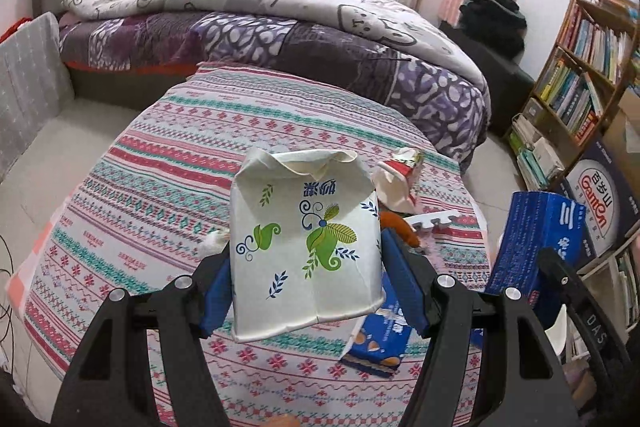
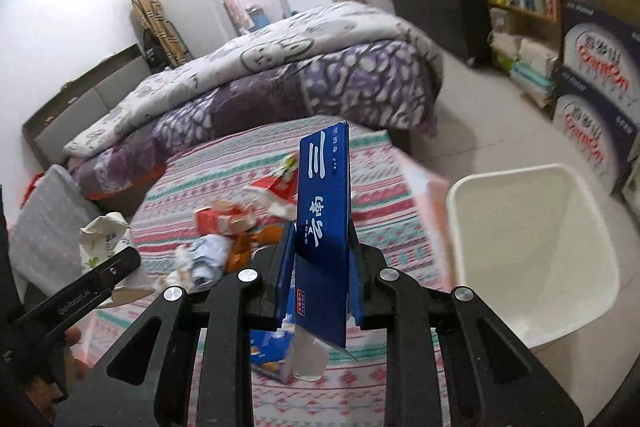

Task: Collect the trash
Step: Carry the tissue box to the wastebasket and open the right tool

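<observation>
A bed [image 1: 280,27] with a purple patterned quilt fills the back of the room, and a bookshelf [image 1: 580,75] stands along the right wall. In front of the bed is the desk [image 1: 160,187], covered in a striped pink and teal cloth. A white bin [image 2: 536,247] sits on the floor just beside the desk's right edge. The left tongs [image 1: 306,267] are clamped on a white paper bag [image 1: 304,247] printed with green leaves, held upright above the cloth. The right tongs [image 2: 320,267] are nearly closed, pinching a flat blue carton [image 2: 324,219] that stands on edge between the pads. More trash lies on the cloth: a blue snack packet [image 1: 380,343], a red and white wrapper [image 1: 400,179], an orange carton [image 2: 224,219] and crumpled paper [image 2: 208,259]
</observation>
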